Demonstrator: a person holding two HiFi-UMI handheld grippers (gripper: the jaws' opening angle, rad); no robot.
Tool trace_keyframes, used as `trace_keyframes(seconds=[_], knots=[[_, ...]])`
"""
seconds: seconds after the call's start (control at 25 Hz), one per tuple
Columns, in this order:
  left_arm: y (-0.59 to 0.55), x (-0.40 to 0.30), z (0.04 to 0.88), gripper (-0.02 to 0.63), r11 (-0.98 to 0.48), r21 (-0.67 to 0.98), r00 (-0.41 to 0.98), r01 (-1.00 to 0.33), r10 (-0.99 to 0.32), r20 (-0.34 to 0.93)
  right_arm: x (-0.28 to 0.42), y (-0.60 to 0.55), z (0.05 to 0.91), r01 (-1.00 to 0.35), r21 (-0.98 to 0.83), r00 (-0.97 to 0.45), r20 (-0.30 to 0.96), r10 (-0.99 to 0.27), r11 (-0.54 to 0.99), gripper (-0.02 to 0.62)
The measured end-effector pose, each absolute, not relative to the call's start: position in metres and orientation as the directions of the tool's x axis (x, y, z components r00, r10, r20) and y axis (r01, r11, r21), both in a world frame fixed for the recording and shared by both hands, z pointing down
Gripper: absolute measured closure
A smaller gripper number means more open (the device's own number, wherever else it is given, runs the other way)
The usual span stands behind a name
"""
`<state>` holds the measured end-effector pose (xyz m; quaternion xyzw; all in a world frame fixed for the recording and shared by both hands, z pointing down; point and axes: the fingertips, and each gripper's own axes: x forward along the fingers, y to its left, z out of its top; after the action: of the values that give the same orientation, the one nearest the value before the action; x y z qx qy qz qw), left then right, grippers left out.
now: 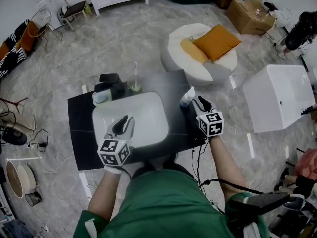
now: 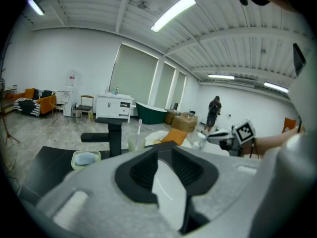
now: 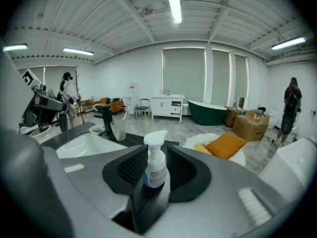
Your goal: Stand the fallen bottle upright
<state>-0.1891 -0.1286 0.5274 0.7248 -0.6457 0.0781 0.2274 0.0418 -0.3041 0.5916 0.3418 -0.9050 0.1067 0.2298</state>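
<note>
A small spray bottle [image 1: 187,97] with a white trigger head and blue base stands upright on the black countertop [image 1: 79,133], to the right of the sink. My right gripper [image 1: 200,103] sits just behind it. In the right gripper view the bottle [image 3: 156,171] rises between the tips of the right gripper [image 3: 158,157], whose jaws stand wide and do not appear to press on it. My left gripper [image 1: 125,124] hovers over the white sink basin [image 1: 148,108]. In its own view the left gripper [image 2: 166,167] is open and has nothing in it.
A black faucet [image 1: 111,83], a green soap dish [image 1: 100,97] and a cup with a toothbrush [image 1: 134,86] line the back of the counter. A white pouf with orange cushions [image 1: 198,53] and a white box [image 1: 280,95] stand on the floor beyond.
</note>
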Motion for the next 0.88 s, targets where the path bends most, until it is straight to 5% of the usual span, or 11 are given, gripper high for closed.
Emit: trace_keyframes(seconds=[0.48,0.88], knots=[[-0.149,-0.205,0.478,0.526,-0.067,0.198,0.128,-0.978,-0.942,0.311,0.056,-0.298,0.454,-0.706,-0.226,-0.708,0.200,-0.677,0.671,0.563],[-0.167,-0.214,0.411,0.526,-0.090,0.133,0.114,-0.987,-0.976,0.186,0.046,-0.278,0.354,-0.709,-0.146,-0.698,0.006,-0.716,0.690,0.578]])
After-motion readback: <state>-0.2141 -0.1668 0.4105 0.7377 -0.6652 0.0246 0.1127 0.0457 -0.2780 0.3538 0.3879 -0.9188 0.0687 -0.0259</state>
